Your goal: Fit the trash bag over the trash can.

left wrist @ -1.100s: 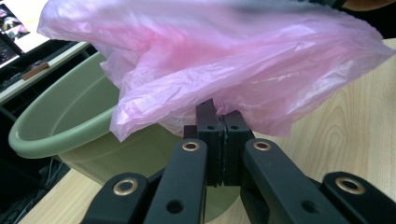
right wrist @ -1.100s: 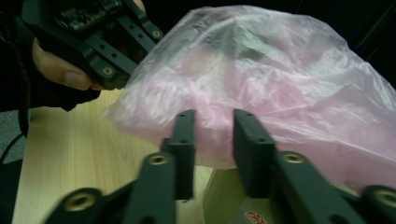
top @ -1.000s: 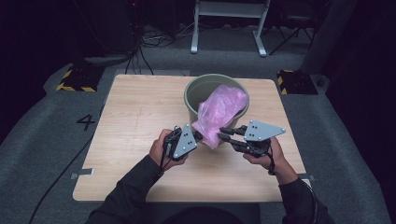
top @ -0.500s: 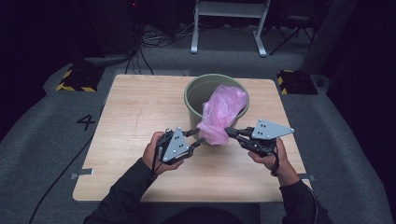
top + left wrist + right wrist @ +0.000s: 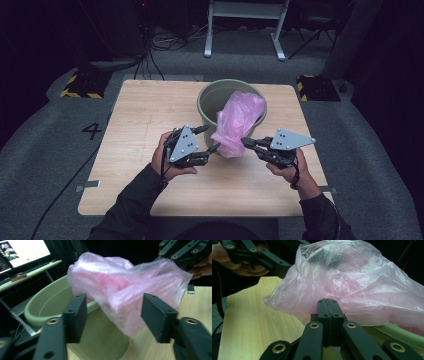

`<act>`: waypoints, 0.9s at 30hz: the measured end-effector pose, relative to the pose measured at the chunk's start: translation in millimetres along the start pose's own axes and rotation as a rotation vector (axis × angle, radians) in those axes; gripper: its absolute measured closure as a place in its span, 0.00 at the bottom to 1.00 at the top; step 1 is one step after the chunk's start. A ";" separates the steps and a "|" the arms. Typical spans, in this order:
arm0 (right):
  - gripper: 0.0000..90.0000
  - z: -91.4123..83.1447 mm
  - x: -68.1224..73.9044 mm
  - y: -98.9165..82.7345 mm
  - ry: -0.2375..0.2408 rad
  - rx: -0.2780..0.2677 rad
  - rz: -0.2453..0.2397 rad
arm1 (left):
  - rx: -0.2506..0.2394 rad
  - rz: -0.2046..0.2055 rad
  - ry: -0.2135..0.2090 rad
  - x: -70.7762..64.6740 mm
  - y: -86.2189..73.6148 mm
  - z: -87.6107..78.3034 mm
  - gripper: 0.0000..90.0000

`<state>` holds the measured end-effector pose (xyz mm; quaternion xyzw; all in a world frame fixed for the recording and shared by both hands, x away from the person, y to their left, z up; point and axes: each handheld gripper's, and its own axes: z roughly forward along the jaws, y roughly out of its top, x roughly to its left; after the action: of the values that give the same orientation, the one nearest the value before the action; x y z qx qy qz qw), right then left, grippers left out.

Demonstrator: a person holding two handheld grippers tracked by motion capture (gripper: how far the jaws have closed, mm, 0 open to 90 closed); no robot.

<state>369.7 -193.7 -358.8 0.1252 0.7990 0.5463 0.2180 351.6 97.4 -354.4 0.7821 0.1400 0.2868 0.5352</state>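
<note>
Scene: A person at a wooden table (image 5: 125,165) works a pink plastic bag (image 5: 237,122) into a green bucket (image 5: 210,102) at frame centre in the high view.

Bag: Crumpled and translucent, it drapes over the bucket's near right rim, part inside and part hanging outside towards the lower centre of the frame. Its long axis runs from the bucket mouth down to the loose tail between the two tools.

Right gripper (image 5: 248,143): Lower right of centre, its jaws are pressed together with the bag's edge pinched between them; in the right gripper view the closed pads (image 5: 327,312) sit at the foot of the film.

Left gripper (image 5: 210,140): Lower left of centre, jaws spread, having just been opening. In the left gripper view the two pads (image 5: 160,315) stand apart with the bag's hanging fold beyond and between them, not pressed.

Key relation: The bag's tail lies just to the right of the left fingertips and just to the left of the right ones. The left jaws are near the film but free; the right hand alone holds it.

Likely next: Judging by the open jaws aimed at the fold, the left hand looks set to take a fresh grip nearer the rim.
</note>
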 end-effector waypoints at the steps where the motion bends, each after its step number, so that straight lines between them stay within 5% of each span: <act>1: 1.00 -0.4 0.0 0.1 -0.003 -0.003 -0.001 | 0.018 0.020 0.014 -0.8 1.3 2.9 0.54; 5: 1.00 -4.6 -1.4 -0.7 -0.007 -0.014 0.006 | 0.036 0.050 0.004 0.0 1.1 8.6 0.85; 8: 1.00 -6.6 -1.9 -1.4 -0.016 -0.017 0.013 | 0.047 0.067 0.011 2.4 0.0 10.0 0.97; 27: 1.00 -30.5 -20.3 -16.3 -0.121 -0.040 0.101 | 0.061 0.027 0.075 25.6 -21.9 -11.3 0.99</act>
<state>373.3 -233.6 -360.2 0.1936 0.7659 0.5640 0.2404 367.1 128.0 -363.9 0.7886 0.1582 0.3187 0.5015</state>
